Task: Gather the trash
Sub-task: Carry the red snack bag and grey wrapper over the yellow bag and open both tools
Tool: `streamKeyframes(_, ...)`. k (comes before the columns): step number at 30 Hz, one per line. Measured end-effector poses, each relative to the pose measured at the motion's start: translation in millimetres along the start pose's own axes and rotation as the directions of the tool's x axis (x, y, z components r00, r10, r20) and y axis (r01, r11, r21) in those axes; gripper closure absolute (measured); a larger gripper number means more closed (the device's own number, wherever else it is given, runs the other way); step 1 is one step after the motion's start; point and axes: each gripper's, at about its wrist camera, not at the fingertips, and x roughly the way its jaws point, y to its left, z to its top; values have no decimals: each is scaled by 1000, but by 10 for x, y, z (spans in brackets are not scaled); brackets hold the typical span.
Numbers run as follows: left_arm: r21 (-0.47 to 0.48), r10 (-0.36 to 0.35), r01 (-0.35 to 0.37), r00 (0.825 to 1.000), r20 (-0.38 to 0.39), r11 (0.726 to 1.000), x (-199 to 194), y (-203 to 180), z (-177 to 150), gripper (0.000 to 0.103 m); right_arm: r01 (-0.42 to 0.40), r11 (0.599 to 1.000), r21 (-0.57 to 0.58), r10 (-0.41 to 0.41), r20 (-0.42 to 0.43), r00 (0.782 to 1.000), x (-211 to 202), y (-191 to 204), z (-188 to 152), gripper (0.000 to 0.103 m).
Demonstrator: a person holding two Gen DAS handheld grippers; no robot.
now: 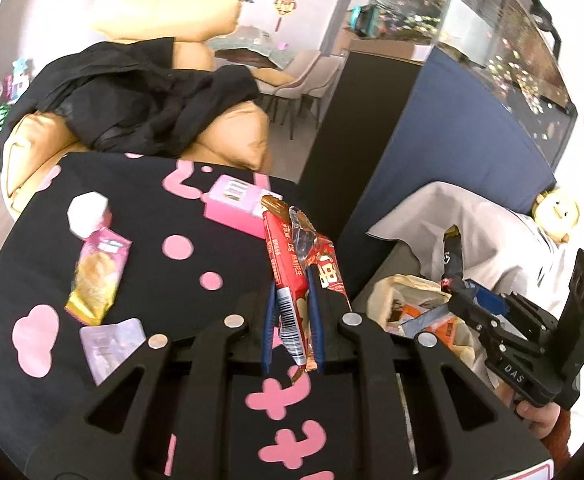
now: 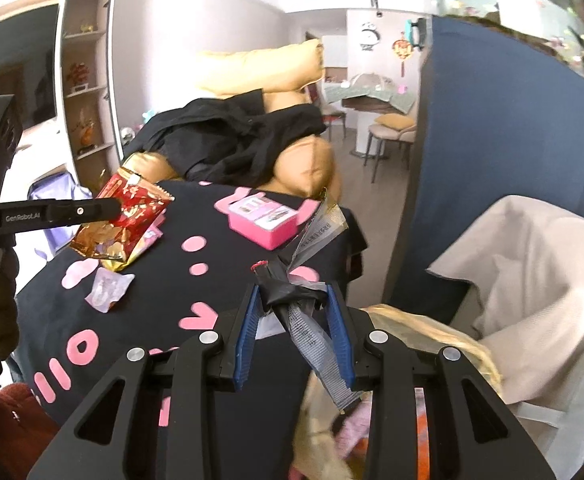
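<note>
two claws point(image 1: 292, 280), one pink box point(image 1: 235, 204), one trash bag point(image 1: 404, 292)

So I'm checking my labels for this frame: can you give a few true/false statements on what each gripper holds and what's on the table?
1. The left gripper holds a red wrapper. True.
2. The right gripper is empty. False: it grips a silver-grey wrapper.
3. A pink box sits on the black cloth. True.
4. The table is bare of trash. False: a pink-and-gold packet lies there.
</note>
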Motion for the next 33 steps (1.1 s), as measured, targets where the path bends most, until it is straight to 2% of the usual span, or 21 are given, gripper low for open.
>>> streamKeyframes(10, 49, -81, 82, 996, -30, 995, 203, -428, 8, 89, 91, 993, 80, -94, 38, 995, -260, -514, -126, 70)
streamKeyframes(22, 105, -181, 193, 977, -114, 976, 508, -905, -65, 89, 196, 977, 82, -200, 32, 979, -418, -769, -231, 70)
streamKeyframes(26, 124, -213, 229, 969, -128, 966, 576, -1057, -111, 89, 210, 973, 101, -213, 23, 977, -454, -871, -286, 70)
streamKeyframes(33, 139, -229, 251, 961, -158, 958, 671, -1161, -185, 89, 195, 969, 151, -197, 0, 980, -410, -1059, -417, 70)
